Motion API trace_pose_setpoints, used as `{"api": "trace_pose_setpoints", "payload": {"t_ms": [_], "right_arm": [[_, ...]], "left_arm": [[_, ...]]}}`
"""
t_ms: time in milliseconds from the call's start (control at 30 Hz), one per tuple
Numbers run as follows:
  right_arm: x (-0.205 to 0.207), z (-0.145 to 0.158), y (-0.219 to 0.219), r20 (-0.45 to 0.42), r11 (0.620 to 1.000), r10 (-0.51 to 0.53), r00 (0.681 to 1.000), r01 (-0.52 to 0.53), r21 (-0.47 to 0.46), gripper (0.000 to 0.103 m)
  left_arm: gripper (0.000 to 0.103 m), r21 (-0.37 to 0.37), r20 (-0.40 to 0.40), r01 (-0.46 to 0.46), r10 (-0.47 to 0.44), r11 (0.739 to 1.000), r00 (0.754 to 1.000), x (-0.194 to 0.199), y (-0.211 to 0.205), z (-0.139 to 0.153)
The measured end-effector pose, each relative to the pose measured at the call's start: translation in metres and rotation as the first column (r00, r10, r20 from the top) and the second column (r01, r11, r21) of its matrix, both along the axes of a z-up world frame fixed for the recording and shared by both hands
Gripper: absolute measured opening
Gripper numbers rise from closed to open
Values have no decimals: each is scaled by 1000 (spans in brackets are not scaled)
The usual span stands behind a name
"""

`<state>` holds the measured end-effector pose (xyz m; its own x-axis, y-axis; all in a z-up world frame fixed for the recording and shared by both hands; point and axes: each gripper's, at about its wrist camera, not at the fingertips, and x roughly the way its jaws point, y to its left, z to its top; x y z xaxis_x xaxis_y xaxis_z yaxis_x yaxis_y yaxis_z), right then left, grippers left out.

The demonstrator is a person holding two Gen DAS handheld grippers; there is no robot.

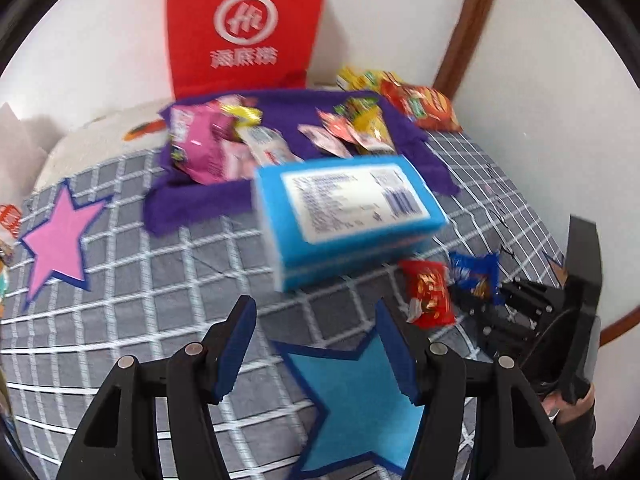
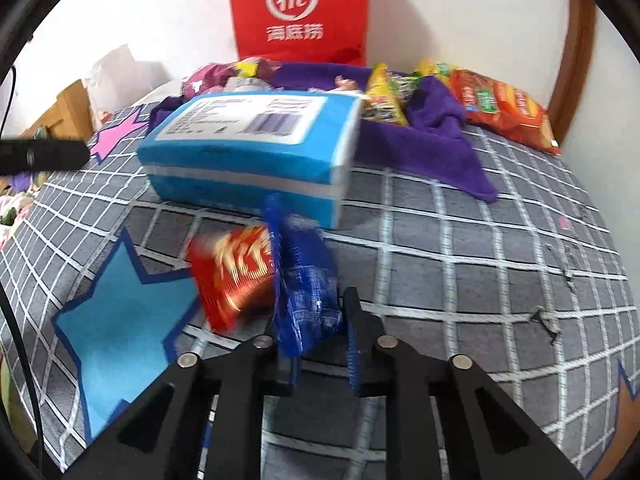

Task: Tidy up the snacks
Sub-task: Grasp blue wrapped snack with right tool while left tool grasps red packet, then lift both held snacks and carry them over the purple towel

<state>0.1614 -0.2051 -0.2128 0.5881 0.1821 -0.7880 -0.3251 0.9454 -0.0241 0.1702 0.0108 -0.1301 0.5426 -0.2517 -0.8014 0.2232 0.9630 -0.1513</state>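
The right gripper [image 2: 316,344] has its jaws closed on a small blue packet [image 2: 308,280], with a red packet [image 2: 236,276] touching it on the bed [image 2: 480,260] in front of the blue box [image 2: 248,152]. The left gripper [image 1: 316,344] hangs half open and empty, nearer than the box. Behind the box, a purple cloth [image 1: 208,204] already carries many snacks; an orange bag [image 2: 504,108] lies beside it. By my judgement, sorting is partway, with these two packets and the bag left.
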Motion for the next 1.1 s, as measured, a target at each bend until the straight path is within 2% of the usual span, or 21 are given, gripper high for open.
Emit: {"api": "trace_pose_setpoints", "payload": {"t_ms": [67,200,533,833,900,933,1100], "right_arm": [[-2,1,-12,-5,999,-17,1000,17,32,14],[-7,2,-25,10,999,-27,1000,27,33,14],[-24,11,-57,38,995,-73,997,69,78,14],[-42,21,-75,76,995,-86,993,81,65,14],[-46,23,-76,80,995,-87,993,82,65,14],[-48,23,-75,81,995,-86,993,81,62,14],[-56,26,-64,100,996,-80,992,76,46,14]], "left_arm": [[60,0,-16,24,-24,1000,1000,1,-14,-8],[60,-8,-37,73,-73,997,997,3,-41,-18],[60,-31,-77,136,-138,990,987,19,-96,-38],[60,81,-62,153,-148,985,987,27,-128,-59],[42,133,-28,151,-149,980,988,24,-132,-60],[41,153,-20,151,-150,977,988,23,-134,-60],[38,146,-9,145,-146,979,989,17,-121,-53]]}}
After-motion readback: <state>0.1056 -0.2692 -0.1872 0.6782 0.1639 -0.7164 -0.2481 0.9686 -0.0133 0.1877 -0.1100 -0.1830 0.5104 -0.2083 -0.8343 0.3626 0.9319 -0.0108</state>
